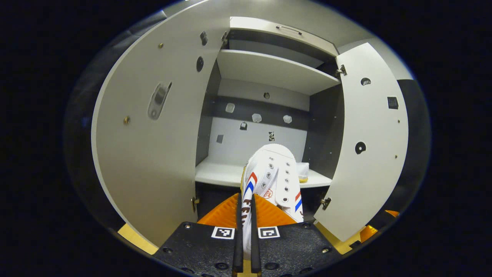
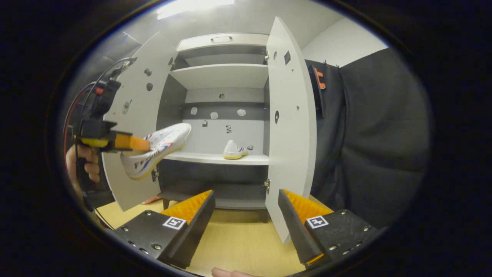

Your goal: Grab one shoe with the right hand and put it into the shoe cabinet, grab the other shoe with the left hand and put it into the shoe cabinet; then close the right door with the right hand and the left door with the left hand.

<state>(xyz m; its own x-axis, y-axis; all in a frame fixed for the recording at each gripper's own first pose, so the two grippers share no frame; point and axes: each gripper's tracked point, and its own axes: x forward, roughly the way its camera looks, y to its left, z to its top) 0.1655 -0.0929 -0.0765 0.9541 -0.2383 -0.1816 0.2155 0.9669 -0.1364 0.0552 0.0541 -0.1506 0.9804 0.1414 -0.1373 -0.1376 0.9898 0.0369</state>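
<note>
My left gripper point(image 1: 246, 209) is shut on the heel side of a white shoe point(image 1: 273, 173) with red and blue stripes. The shoe hangs in the air, toe pointing at the cabinet's lower shelf point(image 1: 219, 175). In the right gripper view this same shoe point(image 2: 157, 148) is held by the left gripper point(image 2: 130, 143) in a hand, in front of the open left door point(image 2: 134, 115). The other white shoe point(image 2: 234, 150) rests on the lower shelf point(image 2: 200, 157) toward its right side. My right gripper point(image 2: 246, 207) is open and holds nothing, low in front of the right door point(image 2: 290, 127).
Both cabinet doors stand wide open: the left door point(image 1: 153, 134) and the right door point(image 1: 369, 142). An upper shelf point(image 1: 269, 69) spans the cabinet. A light wood floor point(image 2: 238, 238) lies below, and a black cloth wall point(image 2: 369, 138) stands to the right.
</note>
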